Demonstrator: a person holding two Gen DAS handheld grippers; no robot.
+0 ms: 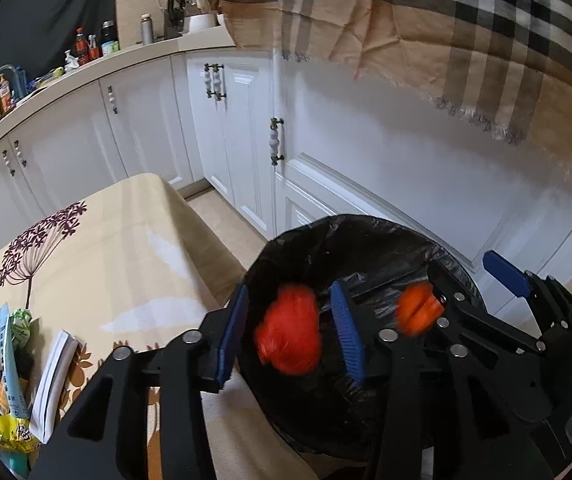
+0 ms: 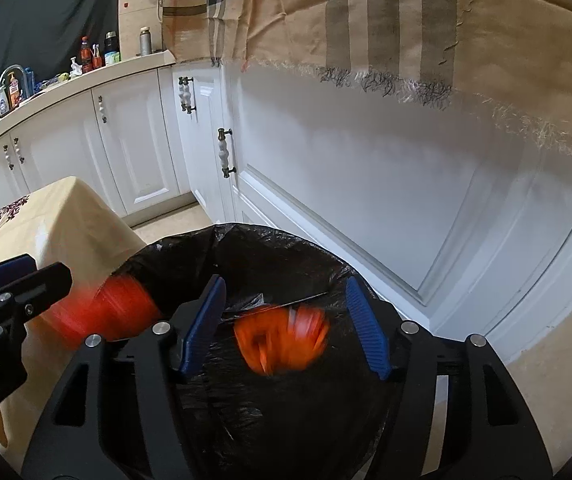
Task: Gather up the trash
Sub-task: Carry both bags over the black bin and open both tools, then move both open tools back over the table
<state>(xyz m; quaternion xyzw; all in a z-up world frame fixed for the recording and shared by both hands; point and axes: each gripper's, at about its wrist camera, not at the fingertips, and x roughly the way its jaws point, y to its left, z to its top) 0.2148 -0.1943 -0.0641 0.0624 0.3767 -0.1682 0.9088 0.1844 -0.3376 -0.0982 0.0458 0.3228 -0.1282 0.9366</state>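
Note:
A bin lined with a black bag (image 1: 366, 240) (image 2: 253, 248) stands beside the table, below both grippers. My left gripper (image 1: 290, 334) hangs over its mouth with the blue pads apart. A crumpled red piece of trash (image 1: 289, 328) is blurred between them and touches neither pad. My right gripper (image 2: 284, 330) is also over the bag, with its pads wide apart. A blurred orange piece of trash (image 2: 281, 338) sits loose in the gap. The right wrist view shows the red piece (image 2: 105, 312) at the left; the left wrist view shows the orange piece (image 1: 418, 308) at the right.
A table with a beige floral cloth (image 1: 125, 248) sits left of the bin, with a heap of wrappers (image 1: 5, 384) and a white booklet (image 1: 53, 376) on its near end. White cabinets (image 1: 245, 140) stand behind, a plaid cloth (image 1: 446, 40) hanging over them. Bottles crowd the counter (image 1: 85, 48).

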